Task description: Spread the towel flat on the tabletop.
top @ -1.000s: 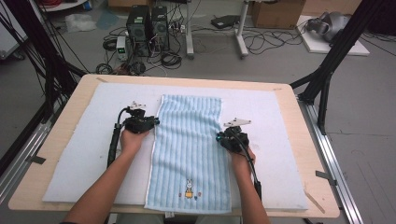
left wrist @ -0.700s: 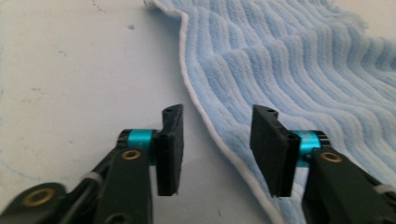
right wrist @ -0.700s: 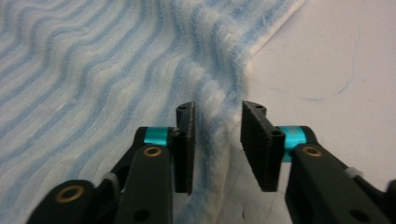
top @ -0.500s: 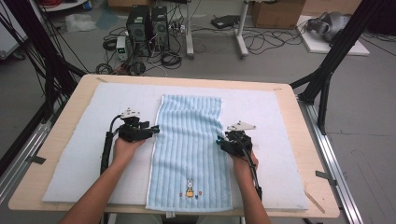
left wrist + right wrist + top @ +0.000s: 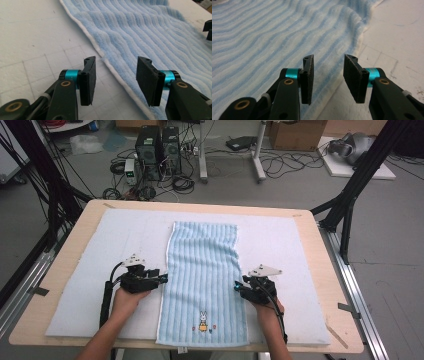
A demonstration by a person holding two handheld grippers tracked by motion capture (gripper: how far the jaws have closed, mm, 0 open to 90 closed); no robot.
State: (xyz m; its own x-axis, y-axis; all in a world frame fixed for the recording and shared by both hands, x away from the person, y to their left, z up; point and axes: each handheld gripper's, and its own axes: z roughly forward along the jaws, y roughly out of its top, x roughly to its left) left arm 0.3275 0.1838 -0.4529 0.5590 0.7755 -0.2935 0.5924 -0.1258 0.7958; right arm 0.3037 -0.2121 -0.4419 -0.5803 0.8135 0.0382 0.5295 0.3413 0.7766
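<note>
A light blue striped towel (image 5: pixel 202 270) with a small rabbit picture (image 5: pixel 202 320) lies flat and lengthwise on the white mat (image 5: pixel 110 240). My left gripper (image 5: pixel 161 279) is at the towel's left edge and points right. It is open, and its jaws have just been closing a little, astride the white hem (image 5: pixel 117 75) without pressing on it. My right gripper (image 5: pixel 239 288) is at the towel's right edge and points left. It is open after its jaws have just been opening, with the towel's border (image 5: pixel 352 30) lying under them. In the left gripper view my left gripper (image 5: pixel 116 72) hovers just over the towel (image 5: pixel 150 30). In the right gripper view my right gripper (image 5: pixel 328 72) does the same.
The mat covers most of a wooden table (image 5: pixel 320 270). Black frame legs (image 5: pixel 350 195) stand at both far corners. Computer towers (image 5: pixel 157 145), cables and boxes lie on the floor beyond the far edge. The other gripper's jaws (image 5: pixel 208 30) show across the towel in the left gripper view.
Both hands have slid along the towel's side edges toward the near end of the table. Both pairs of jaws stand wider than a second ago. The towel has stayed flat.
</note>
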